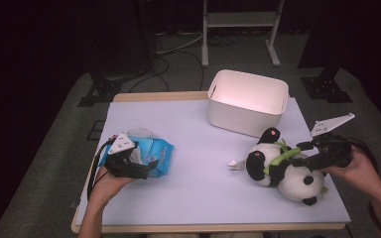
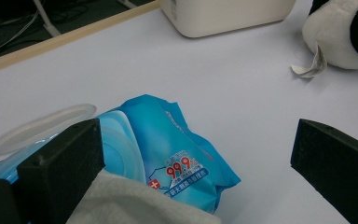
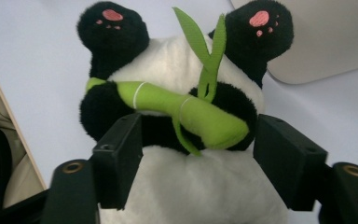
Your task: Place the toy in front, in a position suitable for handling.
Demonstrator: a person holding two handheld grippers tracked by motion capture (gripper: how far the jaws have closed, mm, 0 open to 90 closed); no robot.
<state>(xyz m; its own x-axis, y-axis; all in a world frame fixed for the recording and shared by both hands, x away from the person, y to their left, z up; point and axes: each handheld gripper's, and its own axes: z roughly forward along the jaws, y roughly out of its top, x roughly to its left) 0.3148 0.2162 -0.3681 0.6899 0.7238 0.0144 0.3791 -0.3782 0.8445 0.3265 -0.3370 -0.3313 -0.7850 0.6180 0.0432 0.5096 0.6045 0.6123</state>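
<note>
High view, fluffy round plush panda [image 1: 283,168], crinkly wipes pack [image 1: 151,154]

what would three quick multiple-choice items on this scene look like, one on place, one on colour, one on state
1. Where is the bin?
A. far side of the table
B. on the floor
C. under the panda

2. What colour is the wipes pack?
A. red
B. blue
C. yellow

3. How does the panda lie by the right gripper?
A. far from it
B. between its jaws
C. inside the bin

Answers:
1 A, it stands at the table's far edge.
2 B, its wrapper is blue.
3 B, a jaw stands at each side of its body.
</note>
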